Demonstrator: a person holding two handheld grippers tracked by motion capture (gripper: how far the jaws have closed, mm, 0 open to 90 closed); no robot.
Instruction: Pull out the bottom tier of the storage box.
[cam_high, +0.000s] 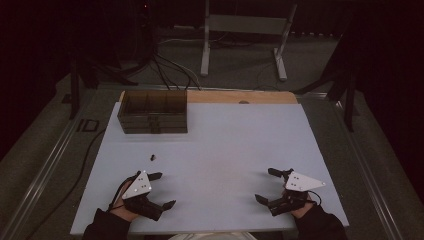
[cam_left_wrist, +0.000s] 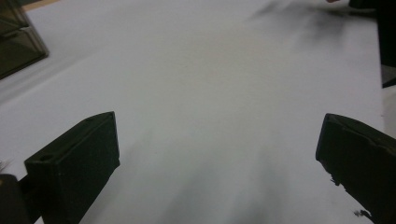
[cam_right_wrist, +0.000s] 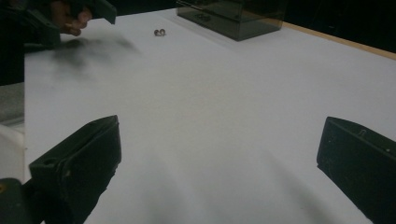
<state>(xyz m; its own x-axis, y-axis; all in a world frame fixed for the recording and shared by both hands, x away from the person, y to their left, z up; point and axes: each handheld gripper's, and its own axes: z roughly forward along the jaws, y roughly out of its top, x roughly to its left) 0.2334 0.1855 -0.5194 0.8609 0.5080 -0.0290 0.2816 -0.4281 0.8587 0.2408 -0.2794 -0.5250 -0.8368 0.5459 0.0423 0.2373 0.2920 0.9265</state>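
from the high view, my left hand-held gripper (cam_high: 161, 189) and my right hand-held gripper (cam_high: 266, 185) rest low at the near edge of the white desk (cam_high: 225, 140), well apart from each other, both angled inward toward the middle, which reads to me as a waiting stance before any reach. the thing i take to be the work in hand is a small dark part (cam_high: 152, 157) lying alone on the desk, just ahead of my left hand-held gripper and between it and the dark compartment box (cam_high: 153, 112) that sits at the far left corner; i judge the box is parked there to receive the part, its compartments open at the top. in the left gripper view, my two black jaws stand spread wide with bare desk between them, touching nothing, so that one is released and empty; a corner of the box (cam_left_wrist: 16, 39) shows at the upper left. in the right gripper view, my jaws are likewise spread wide over bare desk, released, holding nothing; far off i see the small part (cam_right_wrist: 160, 32) as a shiny pair of rings, near the box (cam_right_wrist: 233, 16), with my other hand (cam_right_wrist: 70, 18) at the upper left.
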